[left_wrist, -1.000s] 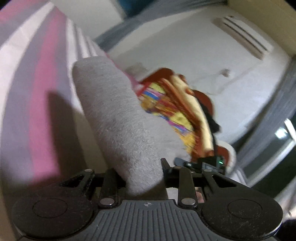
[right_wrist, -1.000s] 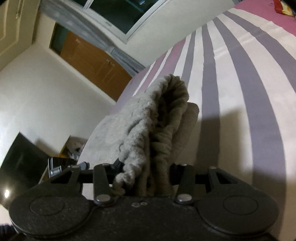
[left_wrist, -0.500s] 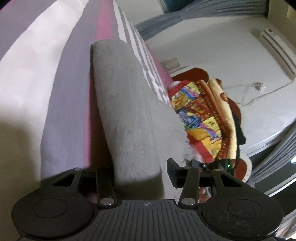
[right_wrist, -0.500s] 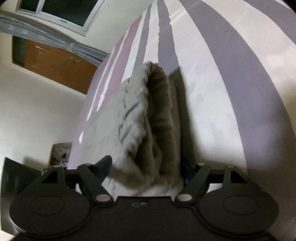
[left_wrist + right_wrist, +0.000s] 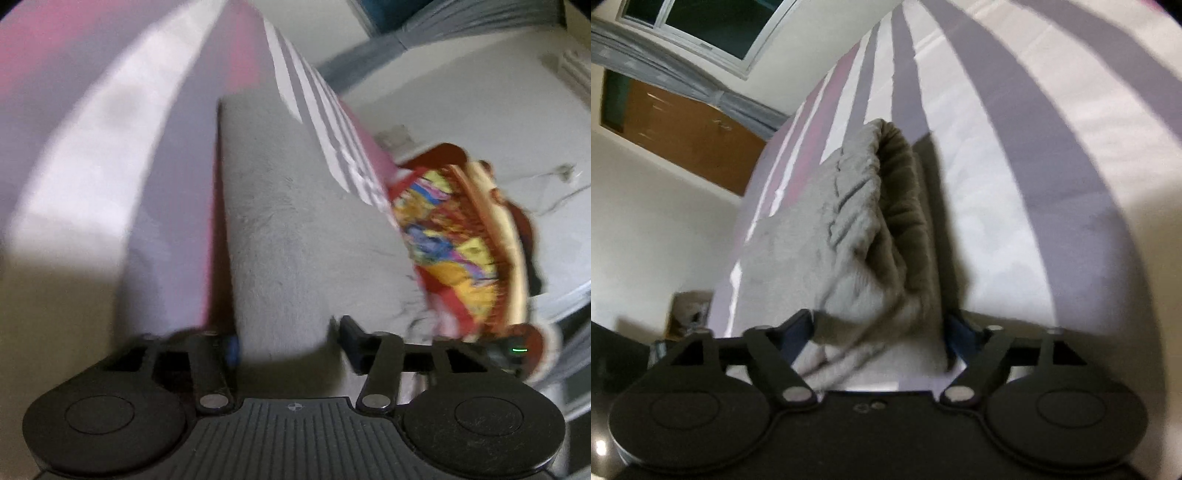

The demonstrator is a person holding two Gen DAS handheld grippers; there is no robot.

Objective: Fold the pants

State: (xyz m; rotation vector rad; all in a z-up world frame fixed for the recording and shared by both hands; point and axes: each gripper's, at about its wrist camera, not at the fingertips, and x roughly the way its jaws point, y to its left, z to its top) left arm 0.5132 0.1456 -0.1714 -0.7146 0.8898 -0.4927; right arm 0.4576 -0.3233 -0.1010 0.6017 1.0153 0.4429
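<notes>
While each gripper, left (image 5: 284, 341) and right (image 5: 879, 332), stands apart around the grey pants (image 5: 280, 229), their long axis runs straight ahead across the bed (image 5: 1015, 184).

You've got a striped bedsheet (image 5: 110, 155) under everything: pink, white & grey-purple bands, same stripes in the right wrist view (image 5: 1015, 155). On the bed's far side sits a bundled blanket (image 5: 454, 251), red w/ yellow & blue print, blurry. Behind it a white wall (image 5: 461, 92) w/ a thin cable (image 5: 561, 188) and an AC unit (image 5: 576, 70) at the frame edge. Right wrist view: dark window (image 5: 701, 26) up top, grey curtain (image 5: 665, 70) below it, brown wooden door (image 5: 683, 133), small cardboard box (image 5: 689, 314) on the floor, contents unclear.
</notes>
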